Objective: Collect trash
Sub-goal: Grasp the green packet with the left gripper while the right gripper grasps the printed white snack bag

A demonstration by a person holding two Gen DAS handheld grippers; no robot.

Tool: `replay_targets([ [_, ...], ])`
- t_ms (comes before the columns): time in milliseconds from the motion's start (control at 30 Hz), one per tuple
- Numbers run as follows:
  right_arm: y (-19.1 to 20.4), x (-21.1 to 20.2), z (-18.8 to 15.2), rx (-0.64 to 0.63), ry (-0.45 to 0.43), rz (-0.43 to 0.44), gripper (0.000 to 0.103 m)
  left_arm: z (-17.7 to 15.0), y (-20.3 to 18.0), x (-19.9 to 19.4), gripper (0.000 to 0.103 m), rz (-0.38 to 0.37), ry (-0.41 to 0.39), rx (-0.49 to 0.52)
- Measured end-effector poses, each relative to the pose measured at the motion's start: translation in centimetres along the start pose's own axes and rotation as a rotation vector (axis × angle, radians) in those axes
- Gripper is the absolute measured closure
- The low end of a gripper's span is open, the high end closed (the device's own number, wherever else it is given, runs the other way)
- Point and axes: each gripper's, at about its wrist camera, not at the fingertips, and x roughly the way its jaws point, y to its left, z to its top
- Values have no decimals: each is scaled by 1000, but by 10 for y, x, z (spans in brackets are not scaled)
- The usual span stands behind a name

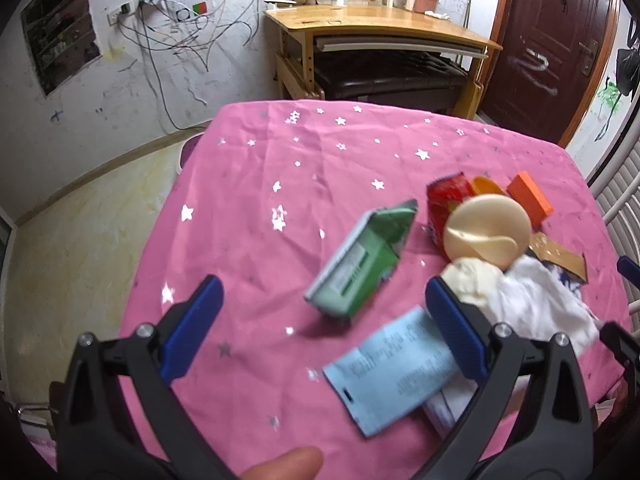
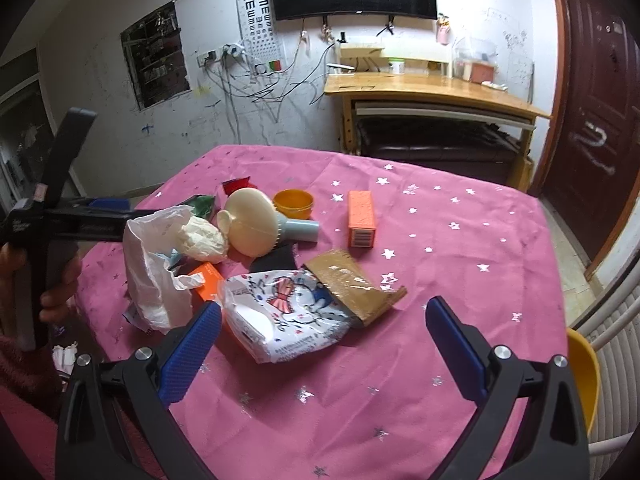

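Left gripper (image 1: 324, 300) hovers spread wide, framing the green carton (image 1: 360, 264) lying at twelve o'clock, seemingly lined up for a grab. Right gripper (image 2: 324, 328), equally agape and empty, faces trash heaped at eleven o'clock: white bag (image 2: 152, 264), printed wrapper (image 2: 288, 316), brown packet (image 2: 352, 284).

Creased matt pink cloth (image 2: 420, 264) under a glossy brown packet (image 2: 352, 284) and thin white plastic bag (image 2: 148, 272)

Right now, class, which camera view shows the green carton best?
The left wrist view: the green carton lies whole on the pink tablecloth, ahead between the open jaws, though slightly blurred. The right wrist view shows only a green sliver behind the white plastic bag.
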Motion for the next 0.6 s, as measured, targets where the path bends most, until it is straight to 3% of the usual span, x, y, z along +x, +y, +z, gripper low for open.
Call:
replay_targets([
  [300, 10, 17, 2, -21, 46, 49, 8, 15, 1, 33, 9, -67, 66, 45],
  [367, 13, 17, 2, -23, 37, 67, 12, 15, -2, 39, 18, -80, 79, 60],
  [433, 15, 18, 3, -29, 37, 77, 27, 13, -4, 43, 25, -88, 80, 77],
  [500, 19, 21, 2, -39, 44, 79, 35, 12, -6, 47, 29, -95, 85, 90],
  [600, 26, 26, 1, -66, 64, 82, 39, 9, -9, 51, 37, -86, 75, 114],
])
